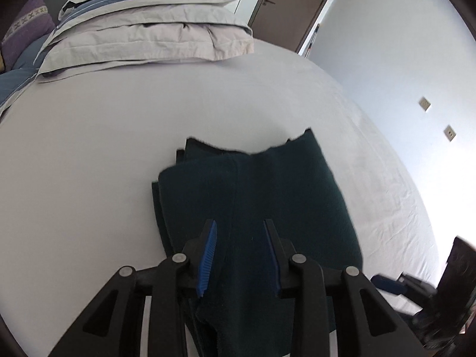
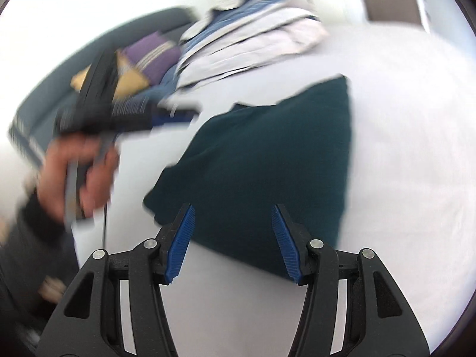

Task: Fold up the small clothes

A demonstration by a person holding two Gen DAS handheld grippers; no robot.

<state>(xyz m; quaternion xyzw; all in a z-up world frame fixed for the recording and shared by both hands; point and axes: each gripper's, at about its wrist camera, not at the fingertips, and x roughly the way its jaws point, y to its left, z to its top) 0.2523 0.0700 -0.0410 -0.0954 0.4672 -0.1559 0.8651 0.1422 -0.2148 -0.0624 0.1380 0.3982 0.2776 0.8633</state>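
Observation:
A dark green folded garment (image 1: 255, 202) lies on the white bed sheet (image 1: 104, 154). My left gripper (image 1: 240, 224) is open just above its near part, with the cloth passing under and between the jaws; nothing is clamped. In the right wrist view the same garment (image 2: 267, 160) lies folded in a rough rectangle. My right gripper (image 2: 233, 211) is open over its near edge and empty. The left gripper (image 2: 175, 116) and the hand holding it show blurred at the left of the right wrist view. The right gripper (image 1: 389, 284) shows at the right edge of the left wrist view.
A stack of folded grey and blue bedding (image 1: 148, 23) lies at the far end of the bed. Purple and yellow cushions (image 2: 142, 59) sit on a dark sofa. A brown door (image 1: 297, 3) and a white wall stand beyond the bed's right edge.

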